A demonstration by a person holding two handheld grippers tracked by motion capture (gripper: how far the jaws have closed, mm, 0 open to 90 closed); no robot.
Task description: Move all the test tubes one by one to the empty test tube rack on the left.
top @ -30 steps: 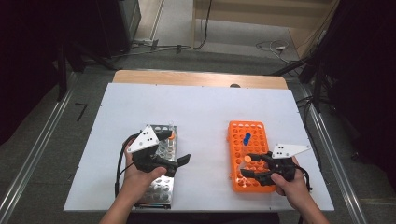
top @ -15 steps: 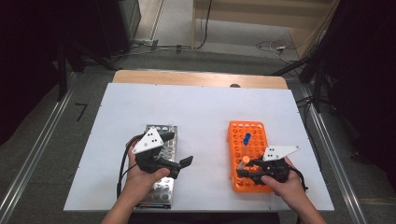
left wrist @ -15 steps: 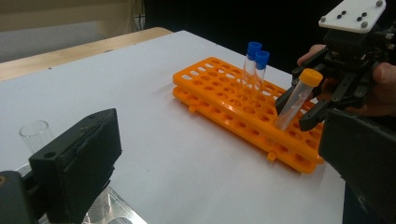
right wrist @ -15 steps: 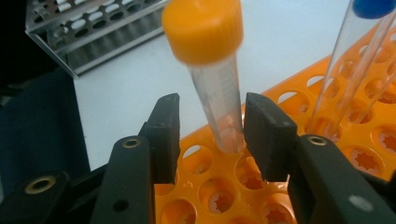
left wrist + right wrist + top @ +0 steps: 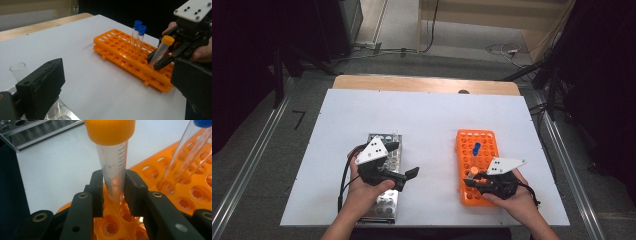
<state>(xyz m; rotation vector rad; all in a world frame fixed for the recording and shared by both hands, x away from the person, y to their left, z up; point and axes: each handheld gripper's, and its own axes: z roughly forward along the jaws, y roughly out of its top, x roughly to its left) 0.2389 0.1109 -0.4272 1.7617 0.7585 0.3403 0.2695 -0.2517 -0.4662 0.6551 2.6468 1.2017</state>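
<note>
An orange tube rack [image 5: 484, 142] lies on the right of the white table. My right gripper [image 5: 470, 181] is over the rack's near end, shut on a clear tube with an orange cap [image 5: 474, 171]. The right gripper view has the jaws [image 5: 115, 192] clamping the orange-capped tube [image 5: 113, 167] low on its body. The tube leans, its tip at a rack hole; how deep it sits I cannot tell. Two blue-capped tubes [image 5: 138, 30] stand in the rack [image 5: 125, 53]. My left gripper [image 5: 404, 160] hangs open and holds nothing, above a metal rack [image 5: 391, 150].
An empty glass tube [image 5: 18, 71] stands in the metal rack by my left jaw. The metal rack [image 5: 32, 132] lies beyond a strip of bare white table [image 5: 427, 120]. A wooden edge [image 5: 422, 84] runs along the table's far side.
My right gripper has edged slightly left with the orange-capped tube still in it. The left gripper has barely moved.
</note>
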